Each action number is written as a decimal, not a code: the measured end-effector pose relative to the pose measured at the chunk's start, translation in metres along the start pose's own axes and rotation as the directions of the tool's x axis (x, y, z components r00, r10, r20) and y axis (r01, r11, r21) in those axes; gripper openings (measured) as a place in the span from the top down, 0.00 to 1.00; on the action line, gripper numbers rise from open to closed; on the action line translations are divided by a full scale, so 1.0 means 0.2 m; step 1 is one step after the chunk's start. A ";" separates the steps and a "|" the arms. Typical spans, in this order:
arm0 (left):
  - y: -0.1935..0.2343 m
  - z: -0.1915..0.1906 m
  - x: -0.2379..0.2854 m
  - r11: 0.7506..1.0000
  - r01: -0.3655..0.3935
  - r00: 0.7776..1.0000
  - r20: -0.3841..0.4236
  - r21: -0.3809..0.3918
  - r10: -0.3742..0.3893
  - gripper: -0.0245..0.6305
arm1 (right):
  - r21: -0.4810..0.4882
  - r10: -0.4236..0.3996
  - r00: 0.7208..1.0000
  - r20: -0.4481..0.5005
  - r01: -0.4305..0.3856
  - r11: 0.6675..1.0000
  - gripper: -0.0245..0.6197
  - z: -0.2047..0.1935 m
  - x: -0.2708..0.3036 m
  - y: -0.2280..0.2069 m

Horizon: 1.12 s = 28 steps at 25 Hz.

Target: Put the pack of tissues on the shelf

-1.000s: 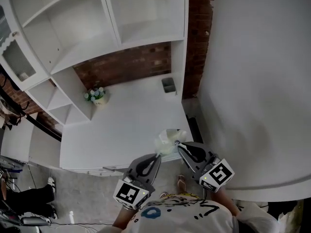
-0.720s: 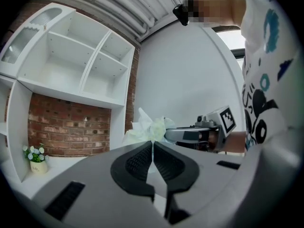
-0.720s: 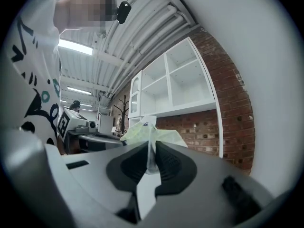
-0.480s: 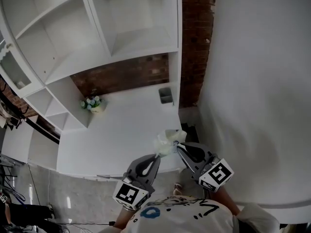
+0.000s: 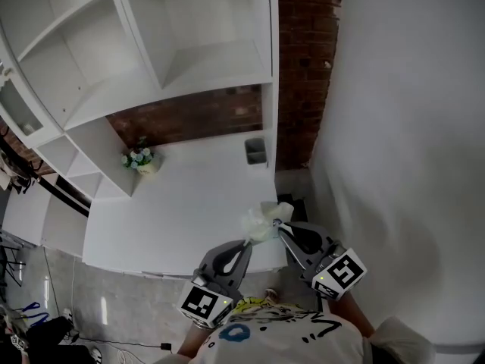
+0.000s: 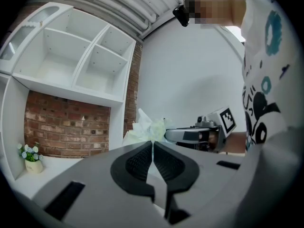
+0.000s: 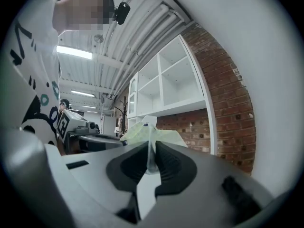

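Head view: holds the pack of tissues [image 5: 264, 222] between left gripper [image 5: 245, 243] and right gripper [image 5: 278, 224], over the counter [image 5: 174, 203] edge, apart from the shelf [image 5: 204, 63]. Left gripper view: pinches what seems a wrapper edge, jaws together. Right gripper view: clamps the other end, jaws barely apart.

**Tissue pack mostly out of sight**

In the head view the pack of tissues [image 5: 264, 222] showed only as a pale, crumpled lump between the left gripper [image 5: 245, 242] and the right gripper [image 5: 279, 224]. Any print on it was too small to read. In both gripper views the dark jaws covered its lower part, and only a thin edge of wrapper showed between them. The shelf unit [image 5: 151, 51] was cut off at the top and left edges. What the small dark container [image 5: 257, 152] held could not be told.
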State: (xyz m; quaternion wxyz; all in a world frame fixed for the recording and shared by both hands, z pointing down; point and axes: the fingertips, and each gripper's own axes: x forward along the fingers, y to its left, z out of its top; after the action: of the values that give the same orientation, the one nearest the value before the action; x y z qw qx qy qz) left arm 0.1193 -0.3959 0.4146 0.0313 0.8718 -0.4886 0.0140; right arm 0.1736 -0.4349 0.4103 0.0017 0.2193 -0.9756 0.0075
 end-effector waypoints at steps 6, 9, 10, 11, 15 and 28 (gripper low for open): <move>0.04 -0.01 0.04 1.000 -0.025 1.000 -0.004 0.002 0.025 0.94 | 0.008 0.021 1.000 0.001 -0.021 1.000 0.90 -0.03 0.03 -0.04; 0.07 -0.01 0.06 1.000 -0.030 1.000 0.000 -0.007 0.030 0.94 | -0.007 0.023 1.000 -0.007 -0.024 1.000 0.90 -0.03 0.05 -0.07; 0.08 -0.01 0.07 0.999 -0.031 1.000 0.002 -0.012 0.031 0.94 | -0.009 0.023 1.000 -0.008 -0.023 1.000 0.90 -0.02 0.06 -0.08; 0.10 -0.01 0.08 0.999 -0.033 0.999 0.003 -0.015 0.033 0.94 | -0.008 0.023 1.000 -0.007 -0.023 1.000 0.90 -0.02 0.08 -0.09; 0.18 0.00 0.14 1.000 -0.021 1.000 0.005 -0.010 0.021 0.94 | -0.007 0.015 1.000 -0.002 -0.015 1.000 0.90 0.01 0.15 -0.15; 0.54 0.35 0.27 1.000 0.000 0.992 0.124 0.028 -0.004 0.94 | -0.142 0.021 0.997 0.076 -0.010 0.990 0.90 0.36 0.49 -0.31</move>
State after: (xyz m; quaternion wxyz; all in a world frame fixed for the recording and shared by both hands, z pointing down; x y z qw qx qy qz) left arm 0.0542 -0.5028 0.3527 -0.0113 0.8719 -0.4885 -0.0333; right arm 0.1118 -0.5344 0.3394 -0.0208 0.2112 -0.9747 -0.0704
